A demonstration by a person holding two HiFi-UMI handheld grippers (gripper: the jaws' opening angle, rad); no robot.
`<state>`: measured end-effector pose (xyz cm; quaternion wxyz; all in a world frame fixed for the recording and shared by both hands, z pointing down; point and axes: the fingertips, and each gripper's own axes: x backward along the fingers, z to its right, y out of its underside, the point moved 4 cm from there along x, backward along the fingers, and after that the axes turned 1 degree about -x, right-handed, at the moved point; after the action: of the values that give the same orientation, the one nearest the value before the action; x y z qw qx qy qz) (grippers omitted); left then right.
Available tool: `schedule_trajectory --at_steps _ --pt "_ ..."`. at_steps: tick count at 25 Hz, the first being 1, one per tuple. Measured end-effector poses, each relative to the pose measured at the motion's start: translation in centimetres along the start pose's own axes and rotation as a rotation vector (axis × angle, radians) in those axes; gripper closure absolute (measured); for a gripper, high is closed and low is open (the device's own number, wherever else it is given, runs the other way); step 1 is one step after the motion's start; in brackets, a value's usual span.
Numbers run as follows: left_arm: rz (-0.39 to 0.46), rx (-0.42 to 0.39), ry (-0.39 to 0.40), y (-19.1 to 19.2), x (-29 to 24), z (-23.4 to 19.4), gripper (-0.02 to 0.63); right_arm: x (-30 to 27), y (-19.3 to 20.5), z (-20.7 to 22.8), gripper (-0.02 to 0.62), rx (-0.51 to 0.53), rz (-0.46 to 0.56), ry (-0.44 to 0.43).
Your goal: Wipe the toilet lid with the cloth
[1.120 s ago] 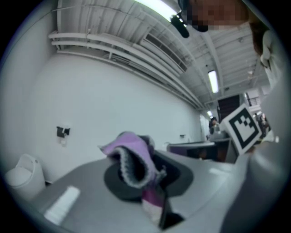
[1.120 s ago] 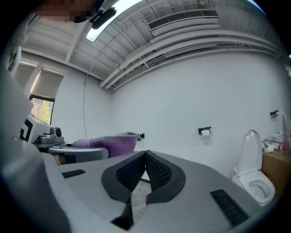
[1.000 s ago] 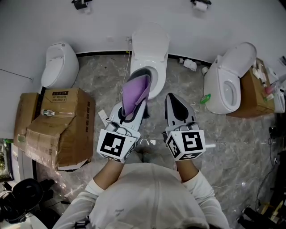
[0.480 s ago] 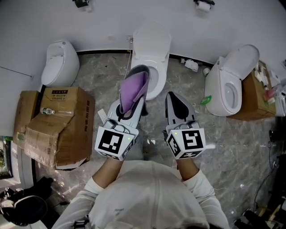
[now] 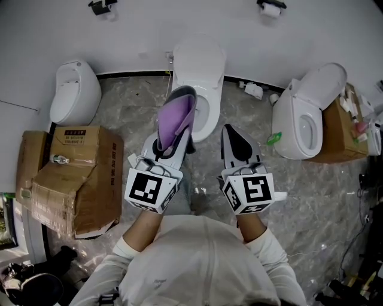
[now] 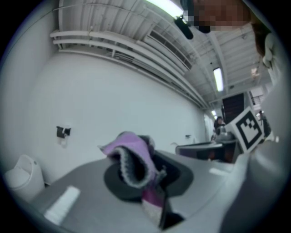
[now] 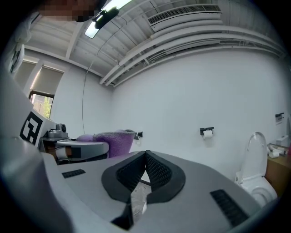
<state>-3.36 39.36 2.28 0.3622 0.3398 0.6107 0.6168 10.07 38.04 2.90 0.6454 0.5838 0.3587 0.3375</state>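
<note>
A white toilet [image 5: 201, 89] stands against the far wall with its lid [image 5: 199, 57] raised. In the head view my left gripper [image 5: 181, 95] is held over the near rim of the bowl, shut on a purple cloth [image 5: 173, 122] that sticks up between its jaws. The left gripper view shows the cloth [image 6: 132, 157] bunched and clamped between the jaws. My right gripper [image 5: 230, 132] is beside it to the right, above the floor, shut with nothing between its pads [image 7: 154, 170]. The cloth [image 7: 111, 141] also shows at the left of the right gripper view.
A second toilet [image 5: 305, 116] with its lid up stands at the right, beside a brown box [image 5: 342, 122]. A white urinal [image 5: 73, 89] is at the far left. Cardboard boxes [image 5: 69, 176] sit on the marble floor at the left. Two paper holders [image 5: 270, 7] hang on the wall.
Both grippers have moved forward toward the middle toilet, the left one carrying the cloth over the bowl's near rim. The jaws stay as they were.
</note>
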Motion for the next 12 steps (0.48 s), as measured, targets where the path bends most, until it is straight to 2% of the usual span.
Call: schedule_trajectory --at_steps 5,12 --pt "-0.006 0.006 0.018 1.1 -3.7 -3.5 0.558 -4.8 0.4 1.3 0.583 0.004 0.0 0.015" --pt "-0.046 0.022 0.061 2.5 -11.9 -11.3 0.558 -15.6 0.5 4.5 0.583 -0.019 -0.021 0.055"
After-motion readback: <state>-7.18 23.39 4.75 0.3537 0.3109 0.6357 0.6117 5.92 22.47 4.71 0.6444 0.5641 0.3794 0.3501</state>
